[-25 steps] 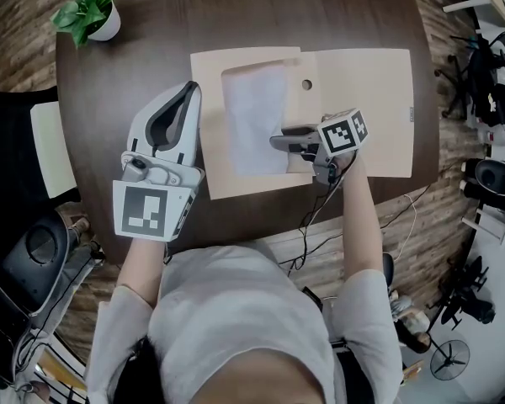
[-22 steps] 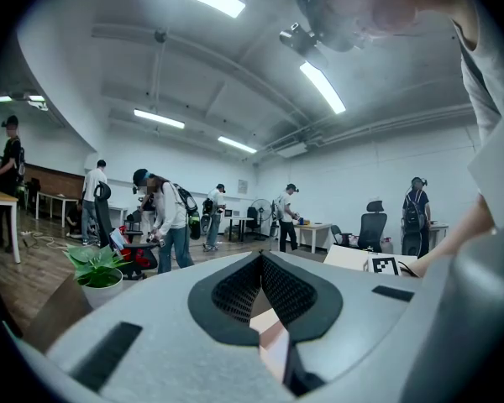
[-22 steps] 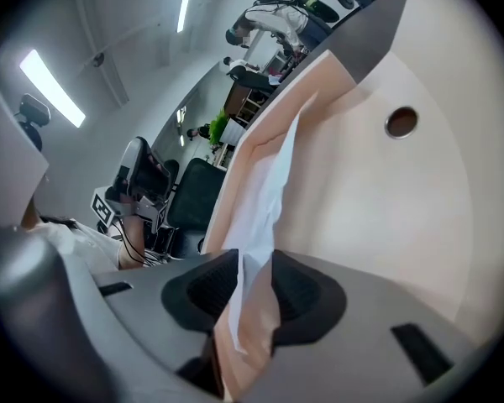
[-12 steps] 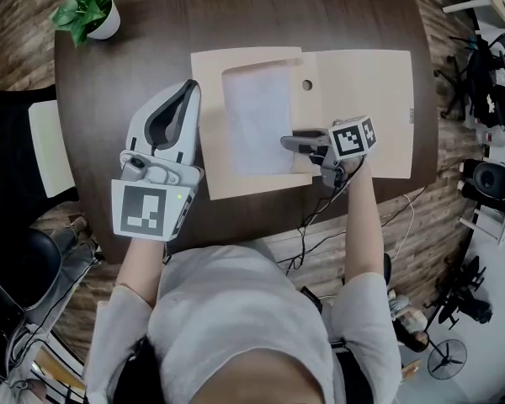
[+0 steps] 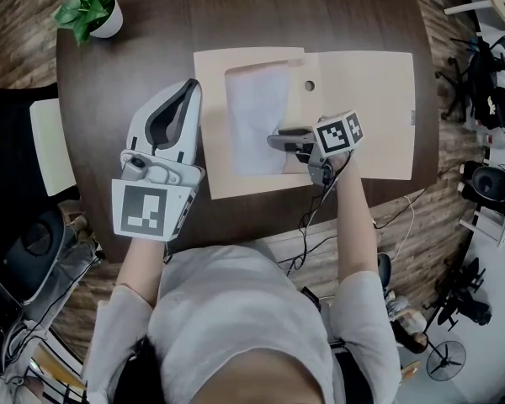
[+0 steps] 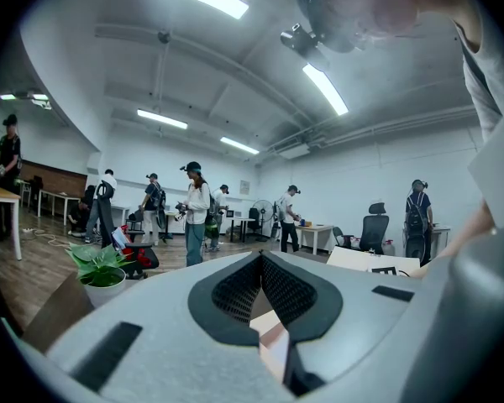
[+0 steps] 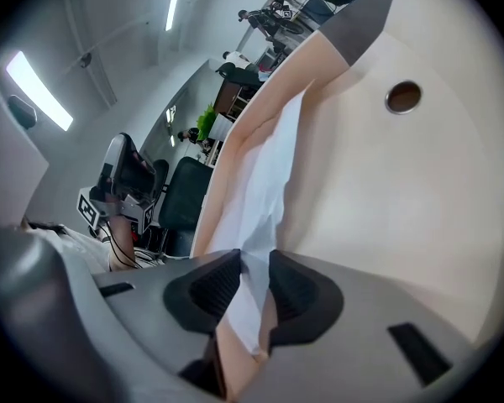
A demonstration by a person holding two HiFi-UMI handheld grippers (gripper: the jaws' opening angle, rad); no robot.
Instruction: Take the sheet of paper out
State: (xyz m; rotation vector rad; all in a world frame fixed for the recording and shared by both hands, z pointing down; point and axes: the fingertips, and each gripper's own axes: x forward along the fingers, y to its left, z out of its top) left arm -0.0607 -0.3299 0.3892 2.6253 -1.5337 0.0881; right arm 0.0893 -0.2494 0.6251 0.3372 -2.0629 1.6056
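A tan paper envelope lies opened flat on the dark table, with a white sheet of paper in its left half. My right gripper reaches in from the right at the sheet's right edge. In the right gripper view the white sheet runs between the jaws of the right gripper. They have just been closing, a gap still shows, and the pads do not press. My left gripper rests beside the envelope's left edge. In its own view the left gripper has its pads meeting at the tip.
A small potted plant stands at the table's far left corner. Cables hang over the near table edge. A black chair sits to the left. Several people stand in the room behind.
The right gripper has shifted left from half a second ago, back over the sheet's right edge. The left gripper has not moved.
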